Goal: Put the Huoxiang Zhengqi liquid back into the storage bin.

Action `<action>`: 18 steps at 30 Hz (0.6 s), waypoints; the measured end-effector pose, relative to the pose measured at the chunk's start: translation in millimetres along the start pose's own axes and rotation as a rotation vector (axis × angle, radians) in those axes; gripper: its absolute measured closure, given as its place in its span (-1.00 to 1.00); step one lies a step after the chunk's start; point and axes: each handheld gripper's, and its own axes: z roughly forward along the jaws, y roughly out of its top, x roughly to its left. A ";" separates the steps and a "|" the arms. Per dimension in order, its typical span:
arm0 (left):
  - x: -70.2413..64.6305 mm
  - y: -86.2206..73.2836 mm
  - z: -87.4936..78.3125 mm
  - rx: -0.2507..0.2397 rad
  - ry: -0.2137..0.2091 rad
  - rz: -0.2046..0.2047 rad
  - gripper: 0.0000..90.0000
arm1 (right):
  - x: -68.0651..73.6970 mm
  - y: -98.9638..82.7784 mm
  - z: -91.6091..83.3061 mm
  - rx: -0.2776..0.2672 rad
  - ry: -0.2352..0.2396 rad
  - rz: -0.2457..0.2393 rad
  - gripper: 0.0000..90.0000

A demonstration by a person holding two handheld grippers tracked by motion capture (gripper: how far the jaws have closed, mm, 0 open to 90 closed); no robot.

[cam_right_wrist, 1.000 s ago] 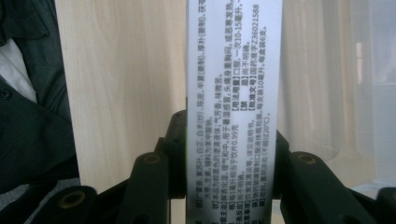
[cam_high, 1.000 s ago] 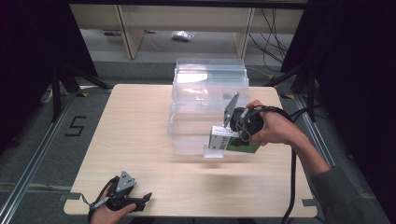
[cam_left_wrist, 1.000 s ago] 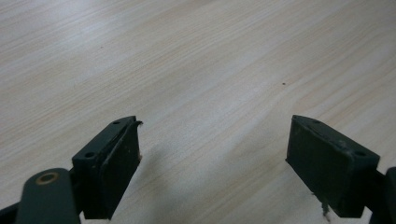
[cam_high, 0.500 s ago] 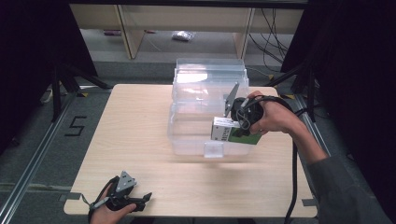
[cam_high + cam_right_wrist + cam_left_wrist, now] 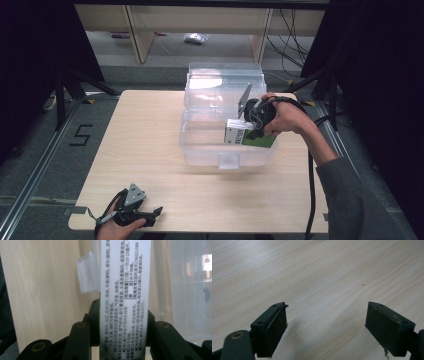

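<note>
A white and green carton hangs over the open clear plastic bin in the high view, with my right gripper shut on it. In the right gripper view the carton's printed white side stands between the two black jaws, over the bin's front wall and its latch tab. My left gripper rests at the table's near left corner. Its jaws stand wide apart, with bare wood between the fingertips.
The bin's clear lid stands open toward the far edge of the wooden table. A black cable trails from the right gripper along the person's sleeve. Shelves and a floor mark lie beyond the table.
My right gripper has carried the carton away from the near edge and slightly rightward, further over the bin. The left gripper has stayed where it was.
</note>
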 end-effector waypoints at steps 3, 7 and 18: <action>-0.2 0.1 0.2 -0.003 -0.001 0.001 -0.63 | -6.8 -1.1 4.2 0.000 0.003 0.020 0.44; -0.6 0.1 0.1 -0.006 0.001 0.000 -0.63 | -16.0 -2.2 12.0 -0.006 -0.001 0.021 0.44; -1.1 0.1 0.9 -0.015 0.008 -0.007 -0.63 | -31.6 -3.3 28.3 0.025 0.001 0.049 0.43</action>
